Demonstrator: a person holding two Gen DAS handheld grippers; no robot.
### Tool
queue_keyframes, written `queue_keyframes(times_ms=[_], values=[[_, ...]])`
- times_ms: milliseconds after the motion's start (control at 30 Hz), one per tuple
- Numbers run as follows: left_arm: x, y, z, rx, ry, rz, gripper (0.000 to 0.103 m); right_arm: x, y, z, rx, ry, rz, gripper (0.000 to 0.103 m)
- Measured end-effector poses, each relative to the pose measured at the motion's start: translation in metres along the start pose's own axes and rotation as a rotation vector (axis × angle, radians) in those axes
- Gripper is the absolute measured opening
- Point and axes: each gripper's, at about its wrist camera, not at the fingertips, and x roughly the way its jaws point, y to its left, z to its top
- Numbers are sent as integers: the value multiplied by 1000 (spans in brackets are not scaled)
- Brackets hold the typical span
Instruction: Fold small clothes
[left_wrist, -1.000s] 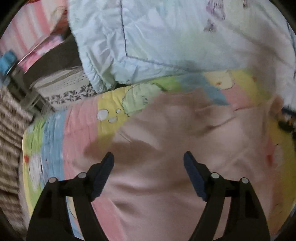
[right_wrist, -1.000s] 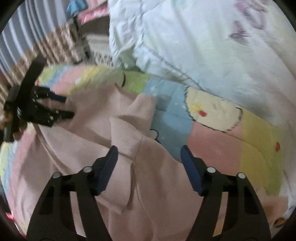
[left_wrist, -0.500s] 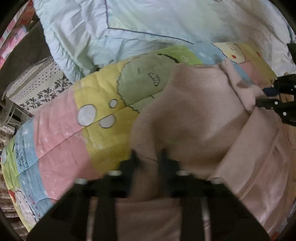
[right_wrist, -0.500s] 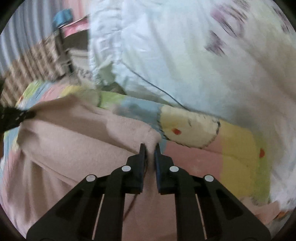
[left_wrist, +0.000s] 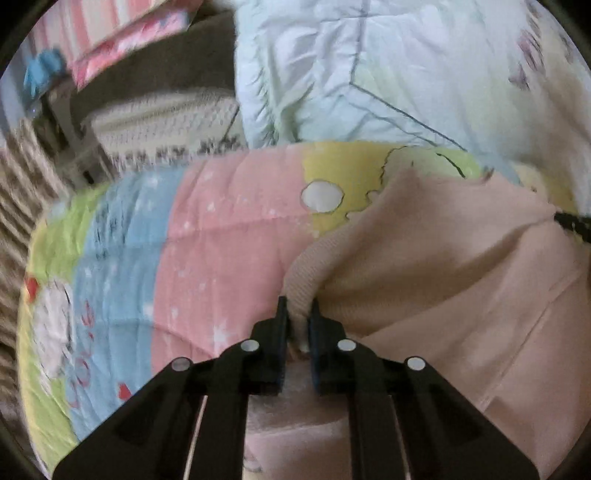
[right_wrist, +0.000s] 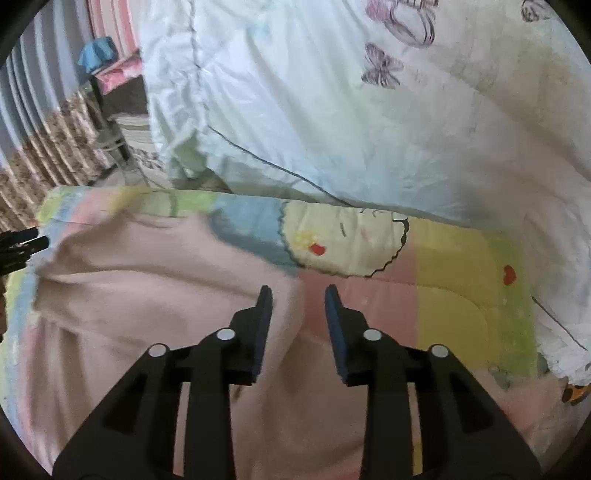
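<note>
A pale pink garment (left_wrist: 443, 288) lies spread on a patchwork quilt (left_wrist: 221, 258). My left gripper (left_wrist: 297, 314) is shut on a bunched edge at the garment's left side, and the cloth fans out to the right from the pads. In the right wrist view the same pink garment (right_wrist: 147, 295) lies flat under my right gripper (right_wrist: 298, 295). Its jaws are opening, and the garment's right edge lies below the gap with the pads not pressing on it. The left gripper's tip (right_wrist: 22, 243) shows at the left border there, and the right gripper's tip (left_wrist: 576, 223) at the right border of the left wrist view.
A crumpled pale blue duvet (right_wrist: 332, 110) with butterfly prints is heaped along the quilt's far side. Beyond the bed's left end stand a dark stool with folded patterned cloths (left_wrist: 162, 122) and a striped curtain (right_wrist: 37, 110). Bare quilt (right_wrist: 461, 295) lies right of the garment.
Both grippers closed on the garment. The left has kept its hold and drawn the edge to the left. The right has since let go and its jaws stand apart again.
</note>
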Motion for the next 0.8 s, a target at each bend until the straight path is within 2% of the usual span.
queue_keyframes(times_ms=[67, 100, 167, 200, 233, 300, 367, 433, 500, 600, 700, 733, 800], values=[[0, -2, 4, 1, 0, 6, 15, 0, 13, -7, 4, 23, 33, 36], [-1, 0, 6, -12, 2, 2, 20, 4, 21, -11, 5, 38, 52, 36], [-10, 8, 6, -43, -17, 35, 39, 10, 34, -22, -2, 57, 59, 37], [-17, 13, 6, -52, -32, 44, 55, 15, 42, -27, -7, 64, 56, 37], [-24, 18, 7, -59, -47, 53, 64, 16, 46, -32, -8, 68, 57, 37], [-39, 26, 6, -65, -63, 73, 69, 15, 54, -41, -11, 69, 50, 40], [-51, 36, 0, -86, -54, 71, 71, 16, 58, -48, -32, 70, 18, 44], [-56, 44, -7, -117, -29, 58, 78, 19, 55, -51, -19, 75, 15, 44], [-61, 48, -21, -141, -8, 70, 79, 18, 45, -53, 44, 88, 35, 44], [-65, 49, -40, -152, 19, 105, 79, 18, 48, -50, 65, 76, 75, 45], [-61, 53, -55, -205, 49, 66, 79, 40, 61, -49, 31, 123, 38, 44], [-59, 53, -59, -219, 62, 38, 79, 47, 64, -49, 29, 134, 32, 37], [-53, 51, -67, -241, 85, -16, 79, 45, 68, -48, -1, 108, 5, 13]])
